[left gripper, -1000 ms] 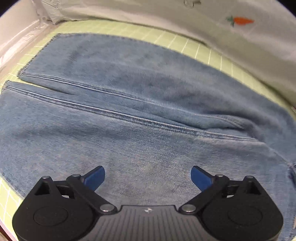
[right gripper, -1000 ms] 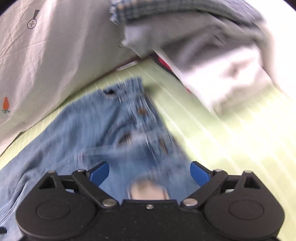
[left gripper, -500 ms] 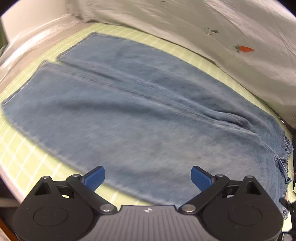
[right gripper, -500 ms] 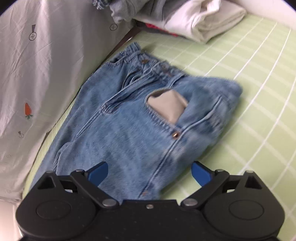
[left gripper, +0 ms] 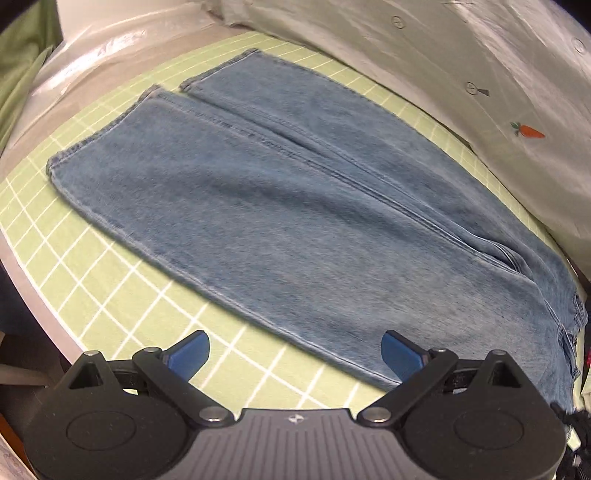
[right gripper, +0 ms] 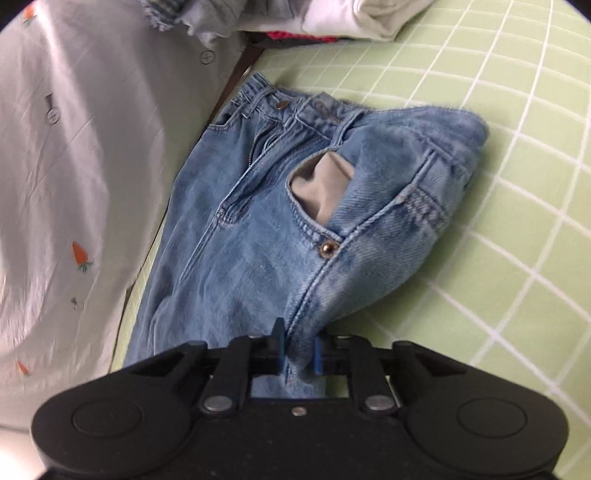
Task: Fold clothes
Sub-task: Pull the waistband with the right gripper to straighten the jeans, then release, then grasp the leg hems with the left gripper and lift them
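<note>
My left gripper [left gripper: 293, 354] is hanging with its blue fingers [left gripper: 188, 352] spread wide, gripping nothing. Between them I am seeing the green checked mat [left gripper: 122, 295] and the near edge of the jeans [left gripper: 295, 221]; the pads are not touching the cloth. From this side the jeans are lying flat on the mat, the two legs side by side, their hems pointing toward the far left corner and the waist end running off to the right. Past the far edge of the mat a pale sheet [left gripper: 480, 92] with a small carrot print is lying, and a green cloth [left gripper: 22, 55] is showing at the upper left corner.

My right gripper [right gripper: 298, 354] is closing its jaws on the jeans [right gripper: 258, 240]: a bunched fold of denim from the side seam, below the hip pocket, is sitting between the two blue pads [right gripper: 279, 347], which are standing close together and pressing on it. The waistband is pointing away from me, button and fly showing, and the grey pocket lining [right gripper: 325, 184] is sticking out of the pocket mouth. To the left of the jeans the pale sheet [right gripper: 74, 166] is lying; the mat [right gripper: 517, 258] is spreading out to the right. At the far edge a pile of clothes [right gripper: 332, 18] is resting, white and grey pieces on top.
</note>
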